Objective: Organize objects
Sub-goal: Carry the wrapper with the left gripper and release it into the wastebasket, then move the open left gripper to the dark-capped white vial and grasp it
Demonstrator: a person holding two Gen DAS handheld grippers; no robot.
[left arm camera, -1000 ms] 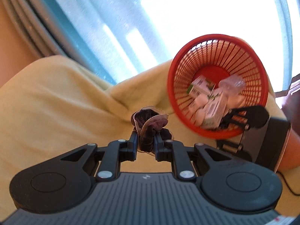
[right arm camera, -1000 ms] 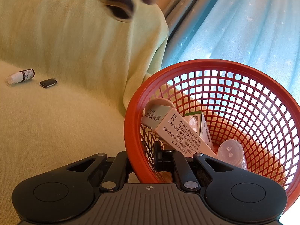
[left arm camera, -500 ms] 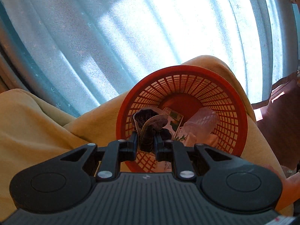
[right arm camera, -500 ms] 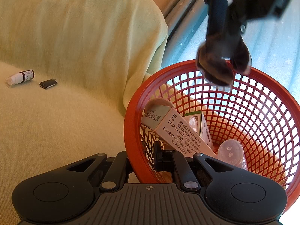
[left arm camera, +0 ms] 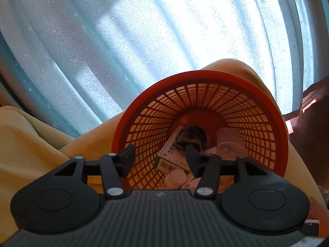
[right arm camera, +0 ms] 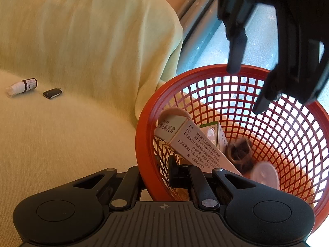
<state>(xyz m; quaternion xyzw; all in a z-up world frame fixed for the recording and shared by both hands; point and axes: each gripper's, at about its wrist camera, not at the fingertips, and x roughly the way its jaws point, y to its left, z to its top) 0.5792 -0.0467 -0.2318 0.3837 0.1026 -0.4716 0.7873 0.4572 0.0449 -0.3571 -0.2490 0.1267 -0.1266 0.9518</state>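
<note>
Black left tongs (left arm camera: 159,160) with silver screws and a ribbed grey housing, matching right tongs (right arm camera: 158,175) with round black side discs

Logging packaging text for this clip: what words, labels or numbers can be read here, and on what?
"维A酸乳膏": end flap of the white box in the red basket.
"性状", "不良反应", "用法用量": bracketed headings on that box's side; the fine print beside them is too small to read.
Barcode on the green-edged box: digits unreadable.
Dropper bottle label: too small to read.
</note>
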